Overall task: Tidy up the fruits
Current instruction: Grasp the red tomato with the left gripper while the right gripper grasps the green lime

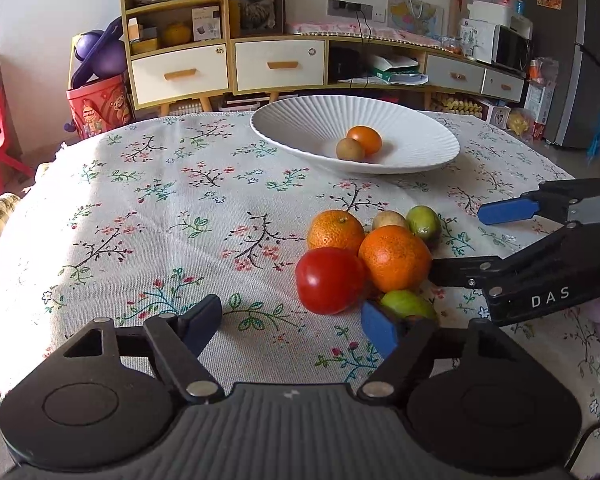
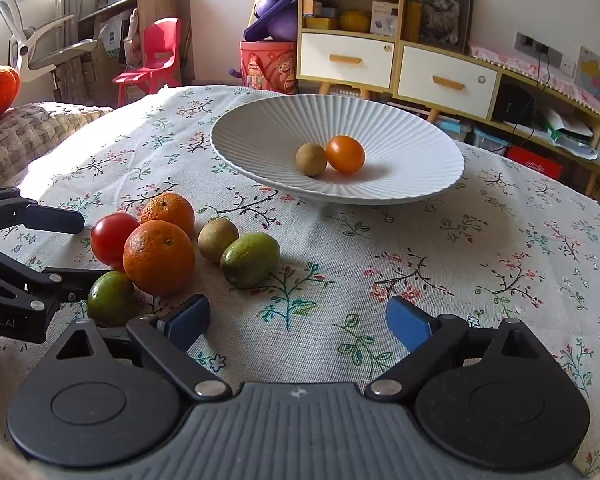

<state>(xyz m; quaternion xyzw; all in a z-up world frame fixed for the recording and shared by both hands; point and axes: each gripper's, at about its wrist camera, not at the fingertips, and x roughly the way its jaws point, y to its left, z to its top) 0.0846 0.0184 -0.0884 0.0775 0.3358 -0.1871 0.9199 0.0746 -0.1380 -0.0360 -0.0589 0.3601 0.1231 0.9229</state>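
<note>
- The left claw (image 1: 292,326) is hanging open over the desk (image 1: 140,208), gripping nothing, the tomato (image 1: 330,280) just ahead.
- The right claw (image 2: 298,324) is sitting wide open and empty beside the fruit pile.
- Two oranges (image 2: 159,256), green fruits (image 2: 250,259) are clustering near the white bowl (image 2: 260,132), which is holding two small fruits (image 2: 344,154).

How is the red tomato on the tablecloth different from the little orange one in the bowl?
The red tomato is deep red; the orange tomato is yellow-orange. The red tomato sits on the tablecloth against the oranges; the orange tomato lies in the white bowl touching a brown fruit. Both are smooth and shiny.
</note>
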